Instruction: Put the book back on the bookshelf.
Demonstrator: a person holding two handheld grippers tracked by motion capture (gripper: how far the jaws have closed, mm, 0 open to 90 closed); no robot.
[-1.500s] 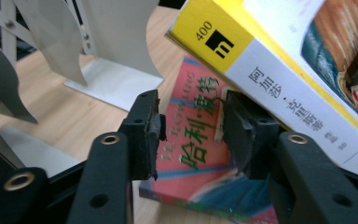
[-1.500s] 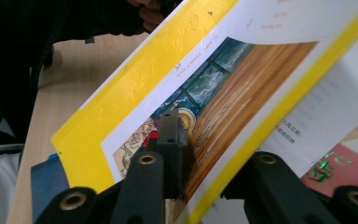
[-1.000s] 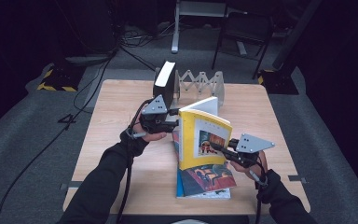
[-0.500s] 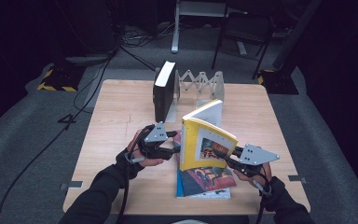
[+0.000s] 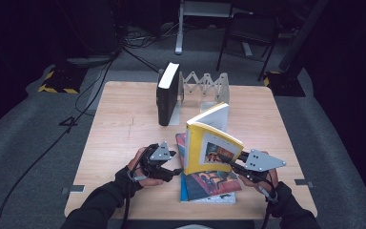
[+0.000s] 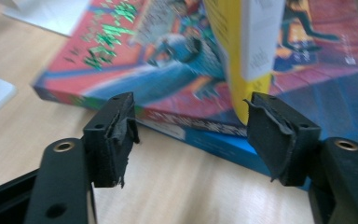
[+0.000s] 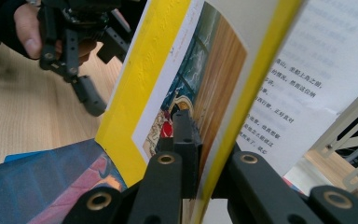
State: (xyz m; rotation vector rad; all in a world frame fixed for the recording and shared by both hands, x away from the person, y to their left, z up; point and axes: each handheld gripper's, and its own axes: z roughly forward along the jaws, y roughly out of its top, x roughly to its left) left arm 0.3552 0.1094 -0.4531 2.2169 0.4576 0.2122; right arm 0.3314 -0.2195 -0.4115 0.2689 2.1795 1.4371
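A yellow book (image 5: 209,143) stands upright and partly open on a flat stack of colourful books (image 5: 209,183). My right gripper (image 5: 225,160) is shut on its front cover (image 7: 168,70), one finger on the picture side, the other behind the cover. My left gripper (image 5: 176,165) sits low over the table, left of the stack. Its jaws have just been opening, and the pads (image 6: 116,126) stand apart with nothing pressed between them. Beyond them lie the stack's edge (image 6: 158,70) and the yellow book's spine (image 6: 235,46). The left gripper (image 7: 81,88) also shows past the yellow book.
A thick black book (image 5: 167,95) stands upright at the back of the wooden table (image 5: 119,129), against a grey accordion rack (image 5: 205,86). The rack (image 7: 349,135) also shows behind the yellow book's pages. Cables and chair legs lie on the floor beyond.
My left gripper has left the yellow book's spine, dropped toward the table's near side and opened its jaws. The yellow book now leans, held by the right gripper alone.
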